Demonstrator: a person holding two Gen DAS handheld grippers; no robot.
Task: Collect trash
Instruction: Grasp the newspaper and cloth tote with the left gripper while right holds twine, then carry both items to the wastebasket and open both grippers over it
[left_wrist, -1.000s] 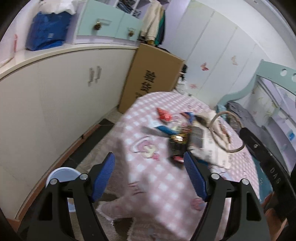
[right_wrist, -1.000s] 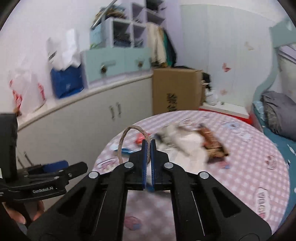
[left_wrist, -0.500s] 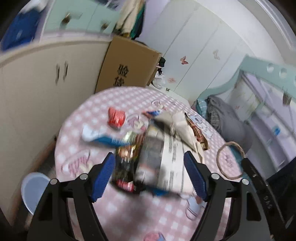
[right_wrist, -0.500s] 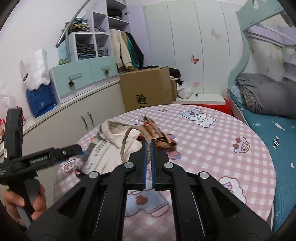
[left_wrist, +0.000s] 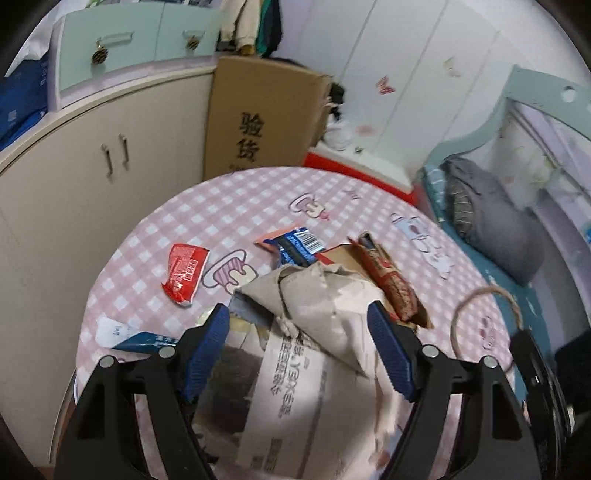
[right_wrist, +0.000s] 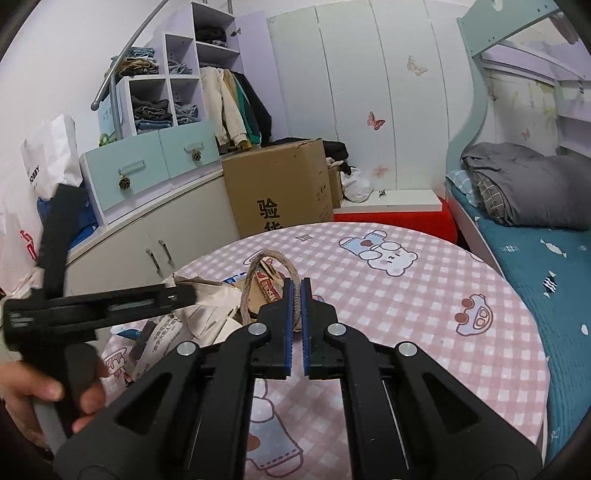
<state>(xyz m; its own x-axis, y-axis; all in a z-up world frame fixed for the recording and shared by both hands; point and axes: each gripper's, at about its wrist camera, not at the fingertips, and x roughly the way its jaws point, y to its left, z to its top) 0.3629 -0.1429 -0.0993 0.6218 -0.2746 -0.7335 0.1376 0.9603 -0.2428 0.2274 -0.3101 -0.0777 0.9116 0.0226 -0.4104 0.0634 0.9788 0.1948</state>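
Note:
A round table (left_wrist: 221, 206) with a pink checked cloth carries the trash. On it lie a crumpled printed paper bag (left_wrist: 321, 295), a red wrapper (left_wrist: 184, 273), a blue wrapper (left_wrist: 295, 245), a brown snack wrapper (left_wrist: 391, 280) and a white and blue wrapper (left_wrist: 129, 336). My left gripper (left_wrist: 299, 347) hangs open over the paper bag, its blue pads either side of the bag and not pressing it. My right gripper (right_wrist: 295, 284) is shut on the bag's rope loop (right_wrist: 271, 254). The loop (left_wrist: 455, 325) stands up at the table's right in the left wrist view. A hand holds the left gripper (right_wrist: 177, 295).
A tall cardboard box (right_wrist: 277, 192) stands behind the table beside a cream cabinet (left_wrist: 74, 177). On the right is a bed with a grey blanket (right_wrist: 517, 184) and teal sheet. The right half of the table (right_wrist: 406, 302) shows only cloth.
The left gripper has swung in from the table's edge to above the paper bag, still open. The right gripper stays shut on the rope loop and its view has turned towards the bed.

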